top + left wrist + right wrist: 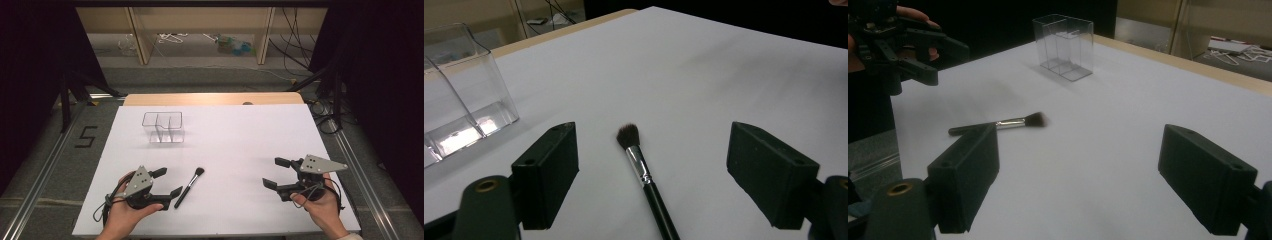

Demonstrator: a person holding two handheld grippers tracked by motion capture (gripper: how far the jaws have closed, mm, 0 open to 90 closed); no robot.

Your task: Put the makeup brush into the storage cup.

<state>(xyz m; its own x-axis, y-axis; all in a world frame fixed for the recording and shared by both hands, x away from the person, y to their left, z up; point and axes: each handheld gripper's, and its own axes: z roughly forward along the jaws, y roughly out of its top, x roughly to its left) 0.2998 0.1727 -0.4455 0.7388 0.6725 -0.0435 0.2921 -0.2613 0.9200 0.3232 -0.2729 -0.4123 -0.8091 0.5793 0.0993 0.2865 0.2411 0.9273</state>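
A black-handled makeup brush (pixel 189 186) with a silver ferrule and dark bristles lies flat on the white table sheet (pixel 235 150). My left gripper (pixel 167 182) rests near the front left, jaws wide open, just left of the brush. In the left gripper view the brush (pixel 644 175) lies ahead between the open jaws of the left gripper (pixel 651 170), untouched. My right gripper (pixel 274 173) is held at the front right, open and empty. In the right gripper view the brush (pixel 1003 124) lies farther off, past the open right gripper (pixel 1078 175), and the left gripper (pixel 943 62) is at upper left.
A clear plastic organiser box (pixel 163 127) with dividers stands upright at the back left of the sheet; it shows as the clear box (pixel 459 95) and the clear box (pixel 1064 46). Shelving and cables lie beyond the table's far edge (pixel 215 98).
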